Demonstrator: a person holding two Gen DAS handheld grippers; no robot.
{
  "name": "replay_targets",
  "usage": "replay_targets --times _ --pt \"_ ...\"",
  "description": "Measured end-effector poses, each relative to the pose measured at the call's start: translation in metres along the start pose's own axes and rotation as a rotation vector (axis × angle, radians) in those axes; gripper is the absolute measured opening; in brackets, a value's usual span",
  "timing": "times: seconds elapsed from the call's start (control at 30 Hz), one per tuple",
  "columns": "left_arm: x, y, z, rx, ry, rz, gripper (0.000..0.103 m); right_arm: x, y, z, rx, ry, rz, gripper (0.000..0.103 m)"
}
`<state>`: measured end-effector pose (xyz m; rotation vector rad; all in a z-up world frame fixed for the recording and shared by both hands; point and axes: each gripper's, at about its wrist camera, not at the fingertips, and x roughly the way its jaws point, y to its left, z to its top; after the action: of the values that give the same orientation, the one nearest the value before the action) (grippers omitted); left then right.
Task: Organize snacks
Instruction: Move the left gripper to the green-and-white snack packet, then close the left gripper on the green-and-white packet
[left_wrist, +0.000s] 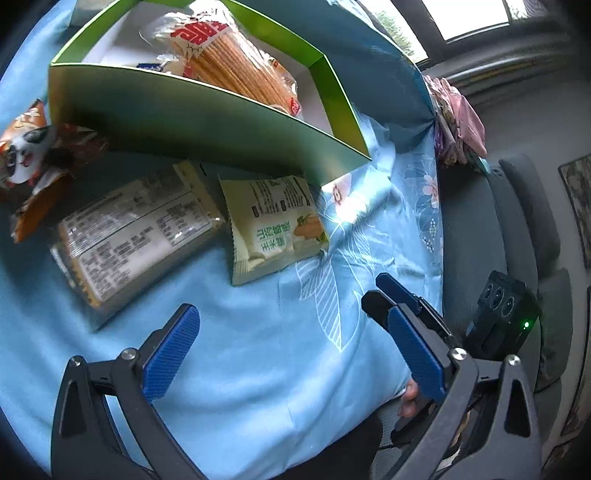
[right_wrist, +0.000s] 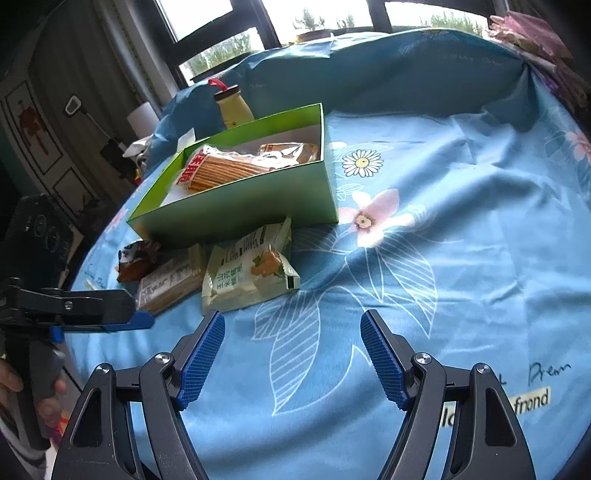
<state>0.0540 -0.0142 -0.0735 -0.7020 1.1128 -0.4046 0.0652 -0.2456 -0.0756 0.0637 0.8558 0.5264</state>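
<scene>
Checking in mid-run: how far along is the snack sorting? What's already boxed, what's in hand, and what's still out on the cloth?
Done: the green box already holds a cracker pack and another wrapped snack.
In hand: nothing. The left gripper and right gripper are both open over the blue cloth.
Left: three snacks in front of the box: the pale green packet, the long biscuit pack and the orange panda bag.

A blue floral cloth (right_wrist: 461, 229) carries a green box (right_wrist: 240, 206), three snack packets beside it, and a bottle (right_wrist: 234, 109).

green box (right_wrist: 240, 206) on a light blue cloth (right_wrist: 461, 258) printed with pale flowers.
</scene>
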Motion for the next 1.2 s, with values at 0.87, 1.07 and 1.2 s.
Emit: replay_targets --times 0.87,1.07,1.2 --pt "0.028 0.013 0.034 -0.041 -0.007 0.015 0.066 0.078 0.024 0.036 -0.218 0.118 0.096 0.039" --pt "0.026 0.015 0.029 -0.006 0.002 0.012 0.031 0.067 0.02 0.025 -0.206 0.11 0.095 0.026" --pt "0.018 0.004 0.018 0.055 -0.004 0.009 0.028 0.054 0.018 0.014 -0.174 0.097 0.102 0.023"
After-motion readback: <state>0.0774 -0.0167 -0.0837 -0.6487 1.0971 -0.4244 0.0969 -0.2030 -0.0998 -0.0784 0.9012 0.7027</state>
